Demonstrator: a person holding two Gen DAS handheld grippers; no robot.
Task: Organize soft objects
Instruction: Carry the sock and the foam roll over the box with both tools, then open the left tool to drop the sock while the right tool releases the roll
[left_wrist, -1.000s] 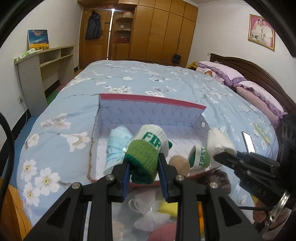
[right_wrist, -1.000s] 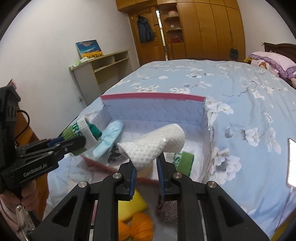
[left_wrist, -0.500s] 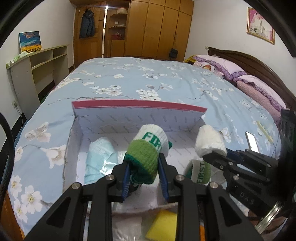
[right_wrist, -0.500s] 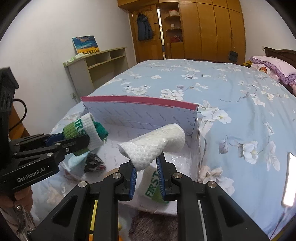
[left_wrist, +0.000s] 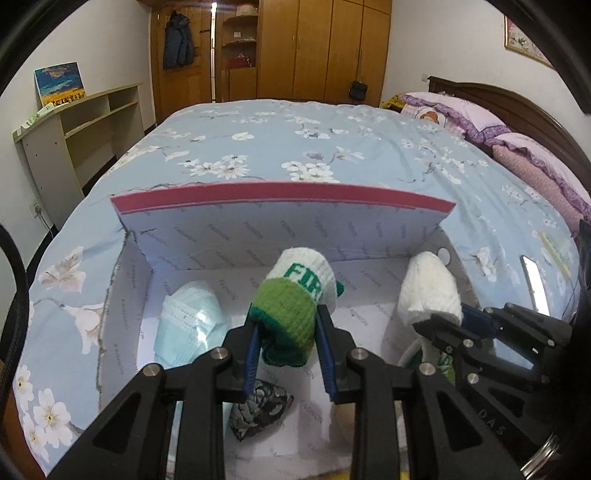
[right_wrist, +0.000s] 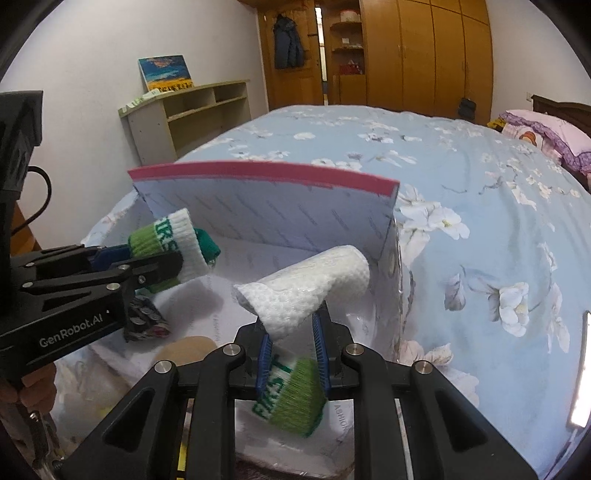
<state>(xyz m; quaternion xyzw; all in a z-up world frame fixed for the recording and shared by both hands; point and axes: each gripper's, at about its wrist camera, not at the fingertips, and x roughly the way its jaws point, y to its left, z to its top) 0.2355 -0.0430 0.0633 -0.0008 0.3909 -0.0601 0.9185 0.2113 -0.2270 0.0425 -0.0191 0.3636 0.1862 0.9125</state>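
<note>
Both grippers are now hanging over the inside of the open box (left_wrist: 280, 229), which is sitting on the flowered bedspread (left_wrist: 295, 147). A second ago they were poised at its near edge, with the loose pile of yellow and orange things in view below; that pile is now dropping out of sight and the box floor is filling the lower part of both views. That suggests the carrying is nearly done and only the letting go is left.

The left gripper (left_wrist: 286, 332) is clenching a rolled green-and-white sock (left_wrist: 295, 295) above the middle of the box. The right gripper (right_wrist: 291, 339) is pinching a rolled white cloth (right_wrist: 306, 288) over the right end, near the side wall.

Already lying in the box are a pale blue roll (left_wrist: 192, 321) at the left, a dark patterned bundle (left_wrist: 262, 406) under the left gripper, and a second green-and-white sock (right_wrist: 291, 398) just under the right gripper. A tan round thing (right_wrist: 184, 349) is also showing there, though it is probably too hidden to name.
</note>
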